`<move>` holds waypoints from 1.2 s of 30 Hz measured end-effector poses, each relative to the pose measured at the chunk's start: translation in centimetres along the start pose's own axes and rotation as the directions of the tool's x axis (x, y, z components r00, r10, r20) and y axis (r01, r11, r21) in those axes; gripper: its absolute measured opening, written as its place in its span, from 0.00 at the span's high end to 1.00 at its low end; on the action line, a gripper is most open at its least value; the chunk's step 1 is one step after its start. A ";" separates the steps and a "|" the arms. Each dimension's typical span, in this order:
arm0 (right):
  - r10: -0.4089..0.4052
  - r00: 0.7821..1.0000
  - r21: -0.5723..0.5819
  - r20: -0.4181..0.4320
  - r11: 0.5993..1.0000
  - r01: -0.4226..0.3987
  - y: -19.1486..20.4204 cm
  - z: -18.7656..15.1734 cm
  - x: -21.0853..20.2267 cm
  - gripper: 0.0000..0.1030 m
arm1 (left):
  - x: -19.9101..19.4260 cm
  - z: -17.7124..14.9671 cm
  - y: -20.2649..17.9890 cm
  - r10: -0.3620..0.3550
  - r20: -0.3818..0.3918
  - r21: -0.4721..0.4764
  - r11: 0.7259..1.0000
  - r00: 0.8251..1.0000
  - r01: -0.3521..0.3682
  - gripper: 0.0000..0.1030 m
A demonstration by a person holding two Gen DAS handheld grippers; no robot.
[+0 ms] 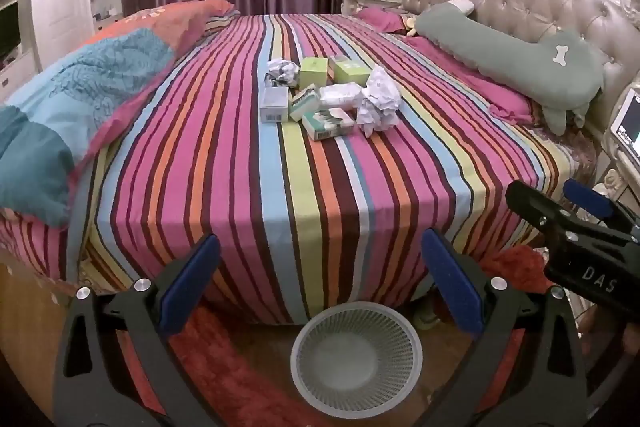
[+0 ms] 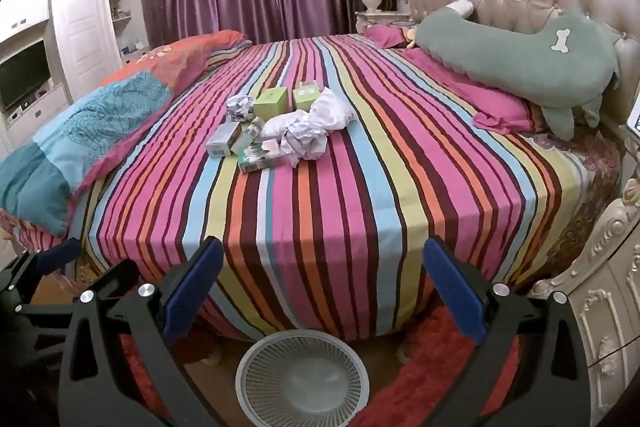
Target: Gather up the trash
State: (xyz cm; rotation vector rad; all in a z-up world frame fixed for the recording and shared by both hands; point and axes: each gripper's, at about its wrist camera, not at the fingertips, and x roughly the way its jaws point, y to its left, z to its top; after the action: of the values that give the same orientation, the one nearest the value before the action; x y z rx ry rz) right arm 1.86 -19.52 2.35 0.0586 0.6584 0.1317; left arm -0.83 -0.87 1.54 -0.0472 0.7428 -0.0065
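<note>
A pile of trash lies mid-bed on the striped sheet: crumpled white paper (image 1: 378, 103) (image 2: 304, 139), a smaller paper ball (image 1: 283, 71) (image 2: 239, 105), two green boxes (image 1: 314, 72) (image 2: 271, 102), a grey box (image 1: 274, 105) (image 2: 221, 141) and flat green-white cartons (image 1: 326, 125) (image 2: 256, 155). A white mesh waste basket (image 1: 356, 359) (image 2: 302, 377) stands empty on the floor at the bed's near edge. My left gripper (image 1: 320, 283) is open and empty above the basket. My right gripper (image 2: 324, 287) is open and empty; it also shows in the left wrist view (image 1: 560, 203).
The striped bed (image 1: 280, 187) fills the view. A blue-orange quilt (image 1: 80, 99) lies at left, a green dog-shaped pillow (image 1: 520, 67) against the tufted headboard at right. A carved nightstand (image 2: 600, 307) stands at right. Red rug (image 1: 224, 367) underfoot.
</note>
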 end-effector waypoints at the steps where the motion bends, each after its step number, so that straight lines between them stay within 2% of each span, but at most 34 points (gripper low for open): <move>1: -0.004 1.000 -0.004 0.000 1.000 0.004 0.0 0.1 0.0 0.07 | -0.1 0.0 0.0 -0.001 0.002 0.000 1.000 1.000 0.001 0.06; 8: -0.035 0.999 -0.024 0.025 0.999 0.035 0.2 0.2 -0.8 0.07 | -0.1 0.0 -0.1 -0.001 0.006 -0.001 1.000 1.000 0.001 0.06; 36: -0.044 0.999 -0.031 0.015 0.999 0.044 0.0 0.1 -0.8 0.07 | 0.0 -0.2 -0.4 -0.026 0.010 0.001 1.000 1.000 0.026 0.06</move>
State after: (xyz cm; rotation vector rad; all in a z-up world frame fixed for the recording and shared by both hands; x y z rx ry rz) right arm 1.27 -19.64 2.87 0.0144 0.6432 0.0991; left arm -1.02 -1.33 1.41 -0.0566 0.7322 -0.0316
